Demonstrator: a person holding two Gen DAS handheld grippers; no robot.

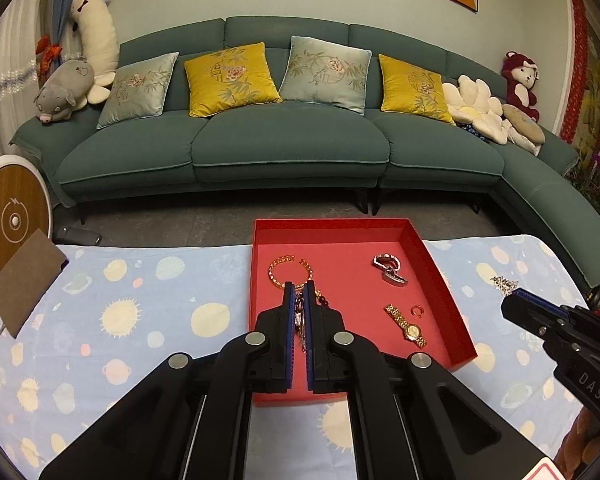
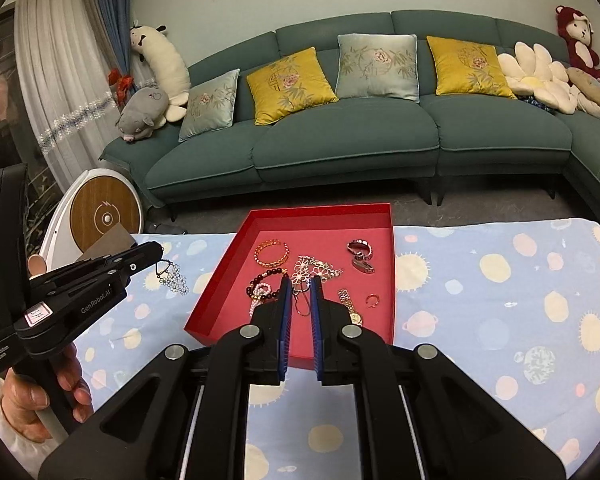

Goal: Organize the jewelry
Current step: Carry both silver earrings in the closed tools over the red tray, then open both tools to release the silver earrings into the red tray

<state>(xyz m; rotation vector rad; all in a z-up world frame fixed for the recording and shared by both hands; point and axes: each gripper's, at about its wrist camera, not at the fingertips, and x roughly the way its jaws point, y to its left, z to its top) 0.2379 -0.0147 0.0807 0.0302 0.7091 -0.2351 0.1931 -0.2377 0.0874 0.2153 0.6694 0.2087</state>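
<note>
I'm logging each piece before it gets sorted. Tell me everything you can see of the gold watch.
The watch looks like gold-toned metal: a small round pale dial on a slim link band. It lies flat and stretched out straight on the floor of the red tray, in the near right part, angled diagonally. A small red open hoop lies just beside it, apart. Only the tray touches the watch; neither gripper holds it.

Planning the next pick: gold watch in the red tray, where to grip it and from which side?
Probably the round case of the gold watch, from straight above, fingers closing across its width. It lies flat in the red tray with the band stretched straight, so the case looks thickest. The small red ring lies beside the band, apart from it.
</note>
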